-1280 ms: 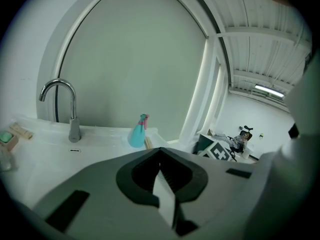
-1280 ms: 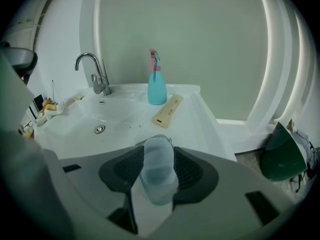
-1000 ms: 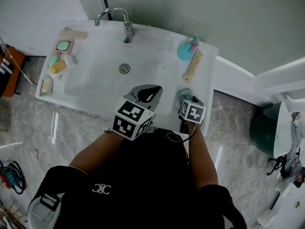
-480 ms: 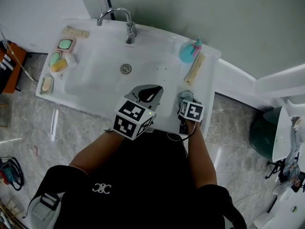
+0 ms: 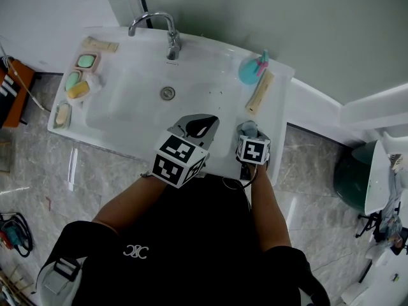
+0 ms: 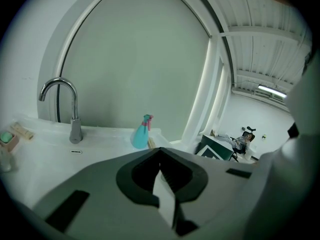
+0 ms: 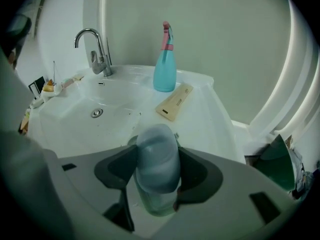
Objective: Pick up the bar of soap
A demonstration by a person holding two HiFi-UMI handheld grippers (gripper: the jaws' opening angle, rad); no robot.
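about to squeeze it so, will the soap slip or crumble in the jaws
The soap looks smooth and rounded, so it may slip out between the right gripper's open jaws if pinched off-centre. It looks like a solid bar: probably stiff, unlikely to crumble. It seems to rest on a clear dish, which might shift too.

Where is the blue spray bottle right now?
In the head view, the blue spray bottle stands on the back right corner of the sink. It is to the right of the tap, and the beige tube lies just in front of it.
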